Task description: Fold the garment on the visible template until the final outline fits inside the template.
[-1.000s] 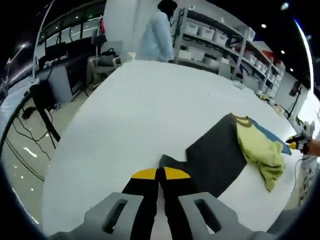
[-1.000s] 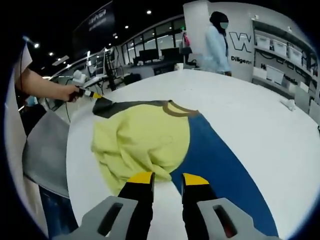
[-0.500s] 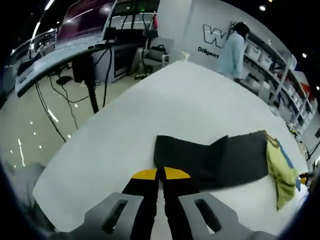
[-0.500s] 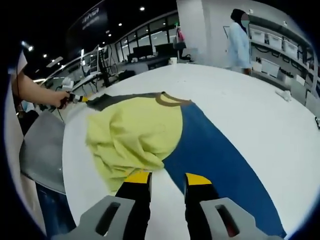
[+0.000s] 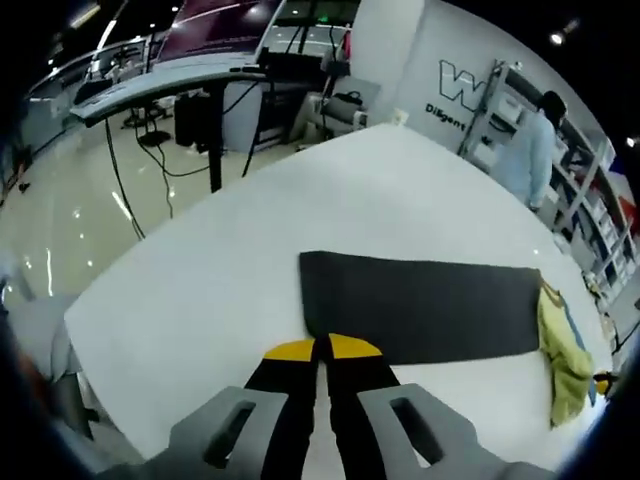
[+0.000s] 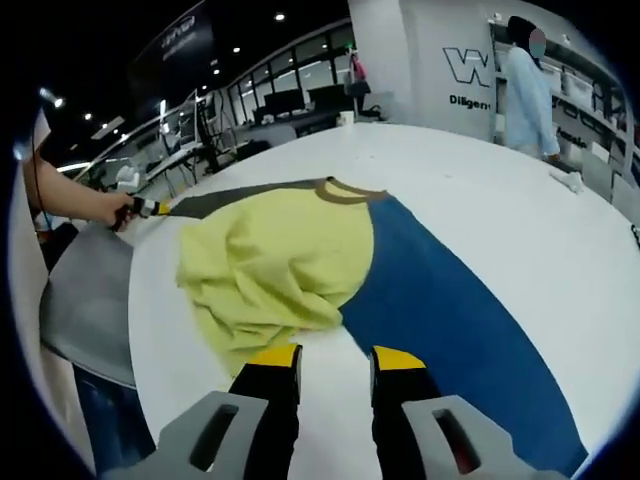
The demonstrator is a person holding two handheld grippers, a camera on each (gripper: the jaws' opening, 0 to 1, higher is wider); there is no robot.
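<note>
Garment (image 6: 275,262), a yellow shirt with a brown collar, lies bunched on the white table (image 6: 470,180) directly ahead of the right gripper (image 6: 330,357), its near hem touching that gripper's left tip. The right gripper's jaws stand apart with nothing between them. Under the shirt, a blue panel (image 6: 445,310) runs forward and to the right of this gripper, and a dark grey panel (image 6: 225,197) stretches away beyond the shirt's far left side.

In the left gripper view, the left gripper (image 5: 321,348) has its jaws pressed together at the near edge of the dark grey panel (image 5: 420,305); whether they pinch its edge I cannot tell. From here the panel lies flat, and the garment (image 5: 562,345) sits heaped at its far right end. A person (image 5: 533,150) stands beyond the table (image 5: 210,290).
</note>
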